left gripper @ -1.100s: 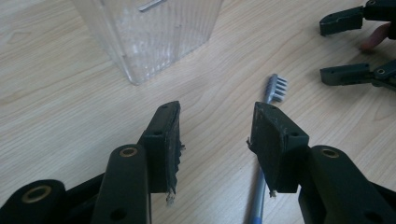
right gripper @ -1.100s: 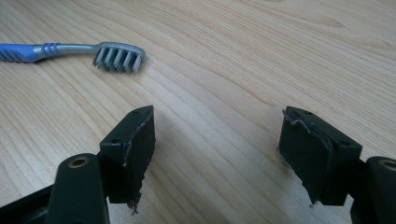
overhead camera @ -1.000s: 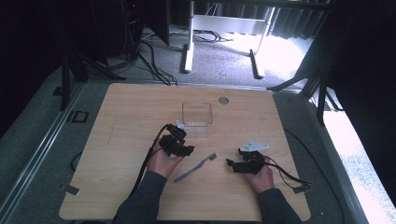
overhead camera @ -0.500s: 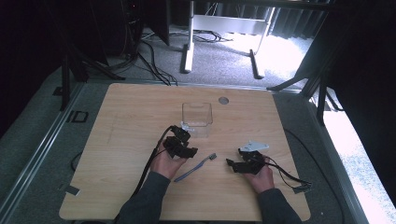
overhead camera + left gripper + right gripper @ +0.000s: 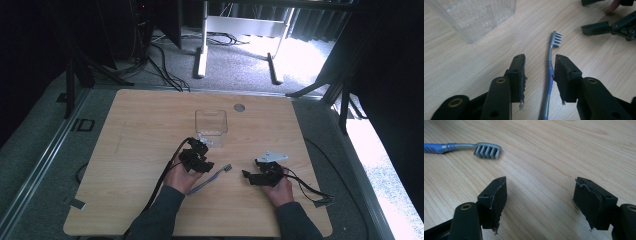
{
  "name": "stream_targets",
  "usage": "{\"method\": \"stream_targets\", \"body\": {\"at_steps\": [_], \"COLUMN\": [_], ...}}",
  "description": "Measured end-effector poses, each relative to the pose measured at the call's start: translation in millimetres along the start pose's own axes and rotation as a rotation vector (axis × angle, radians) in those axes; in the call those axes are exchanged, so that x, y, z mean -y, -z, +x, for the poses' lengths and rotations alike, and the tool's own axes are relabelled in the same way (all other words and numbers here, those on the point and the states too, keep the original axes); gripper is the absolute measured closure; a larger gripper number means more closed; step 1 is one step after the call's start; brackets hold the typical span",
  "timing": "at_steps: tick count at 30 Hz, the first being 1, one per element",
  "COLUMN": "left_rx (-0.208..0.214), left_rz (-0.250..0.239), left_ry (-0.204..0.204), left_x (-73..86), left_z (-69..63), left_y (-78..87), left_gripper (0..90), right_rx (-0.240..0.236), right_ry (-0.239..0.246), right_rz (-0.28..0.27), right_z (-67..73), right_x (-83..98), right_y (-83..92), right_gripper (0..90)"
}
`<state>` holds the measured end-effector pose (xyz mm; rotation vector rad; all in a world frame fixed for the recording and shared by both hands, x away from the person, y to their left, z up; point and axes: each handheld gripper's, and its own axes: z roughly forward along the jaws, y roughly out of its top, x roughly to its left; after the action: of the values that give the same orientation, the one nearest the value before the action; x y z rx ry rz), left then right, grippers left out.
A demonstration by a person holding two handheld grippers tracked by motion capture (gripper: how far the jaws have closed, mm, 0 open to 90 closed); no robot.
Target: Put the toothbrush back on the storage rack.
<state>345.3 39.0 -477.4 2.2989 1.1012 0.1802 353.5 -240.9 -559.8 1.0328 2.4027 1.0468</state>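
Now the left gripper (image 5: pixel 537 75) straddles the neck of the blue-and-grey plastic toothbrush (image 5: pixel 549 75), which lies flat on the pale wooden table (image 5: pixel 140 130) near the clear square plastic container (image 5: pixel 211 124). Its jaws have just been closing and stand partly apart; the handle lies between them against the right-hand pad, not yet pinched. To grip well, centre the handle, keep the pads low, and close squarely. The right gripper (image 5: pixel 539 195) rests wide open and empty, to the right.
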Motion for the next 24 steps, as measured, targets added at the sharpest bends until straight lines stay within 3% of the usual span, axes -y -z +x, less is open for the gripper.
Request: {"method": "stream_targets", "body": {"at_steps": [24], "left_rx": [0.018], "left_rz": [0.118], "left_ry": [-0.056], "left_x": [-0.1], "left_z": [-12.2], "left_y": [-11.4], "left_gripper": [68.9], "right_rx": [0.0], "right_ry": [-0.004], "right_rz": [0.0], "right_z": [0.3], "right_x": [0.0], "right_y": [0.0], "right_gripper": [26.6]}}
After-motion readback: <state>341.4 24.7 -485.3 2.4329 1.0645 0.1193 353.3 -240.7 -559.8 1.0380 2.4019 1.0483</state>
